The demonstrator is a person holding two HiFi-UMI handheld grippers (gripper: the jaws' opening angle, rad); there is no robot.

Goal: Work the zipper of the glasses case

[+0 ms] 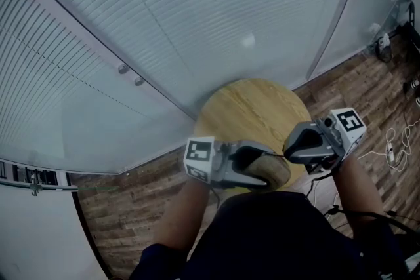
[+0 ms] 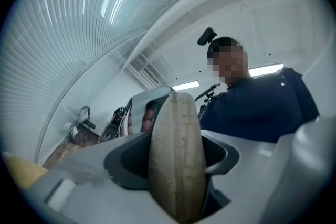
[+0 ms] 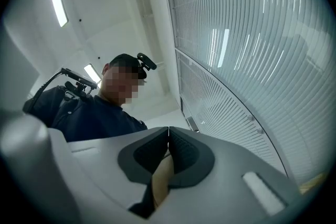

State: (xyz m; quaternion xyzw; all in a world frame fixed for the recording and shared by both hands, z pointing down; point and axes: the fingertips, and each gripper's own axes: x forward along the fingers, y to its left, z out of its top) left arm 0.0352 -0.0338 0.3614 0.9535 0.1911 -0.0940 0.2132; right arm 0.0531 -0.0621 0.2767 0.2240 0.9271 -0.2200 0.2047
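**Case held up between two claws, hold on the zipper uncertain**

The left claw is clamped on the glasses case. The tan case stands edge-on between its two pads, fills the gap completely and sticks out well past the tips. The right claw is closed, and its pad tips meet with no gap. Just behind these tips, deeper between the pads, a piece of the tan case shows, so one end of the case is right at this claw. Whether the closed tips pinch the zipper pull I cannot tell, because no view shows a pull or a slider. The round wooden table lies below and beyond both claws, apart from the case.

The risks, as I judge them:
- **No real hold:** if the right claw has nothing, or only fabric, in its tips, a pull along the seam will move no slider and will only drag the case.
- **Case slipping:** the left claw holds the case by its rounded sides, so a strong pull could twist it or slide it out of the pads, and it would drop.
- **Jamming:** a pull that is not in line with the zipper could jam the slider.
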